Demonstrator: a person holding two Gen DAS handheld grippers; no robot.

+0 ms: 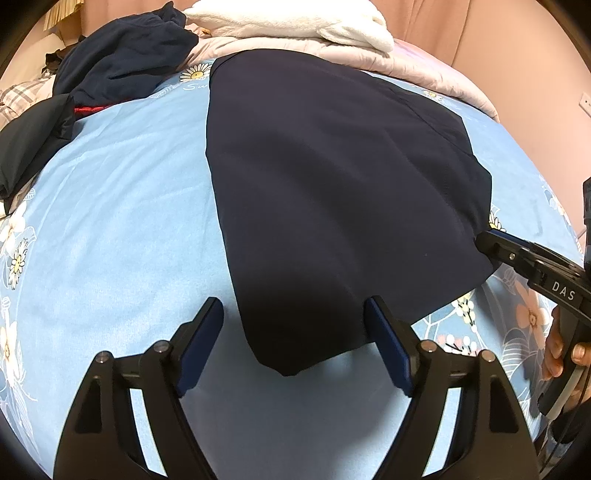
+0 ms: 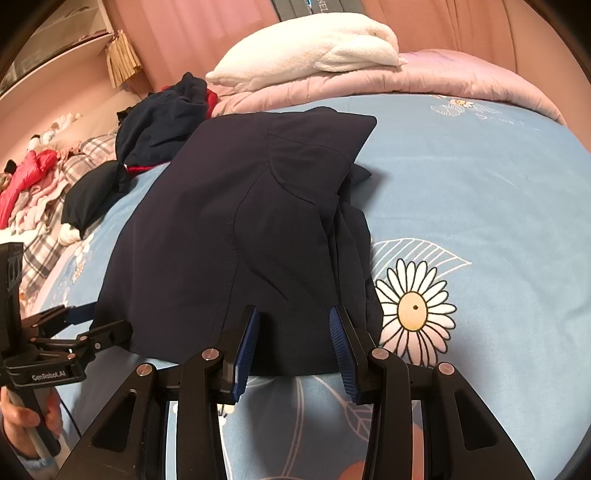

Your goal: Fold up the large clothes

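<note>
The big dark blue cloth garment looks soft and floppy. Both tongs, left and right, gape wide at its bottom-middle edge.

This was a home bedroom. A bed took up nearly the whole view, covered in a light blue sheet printed with daisies, with a pink quilt and a white fleece blanket bunched at its far end, loose clothes heaped along one side, and pink curtains behind.
</note>
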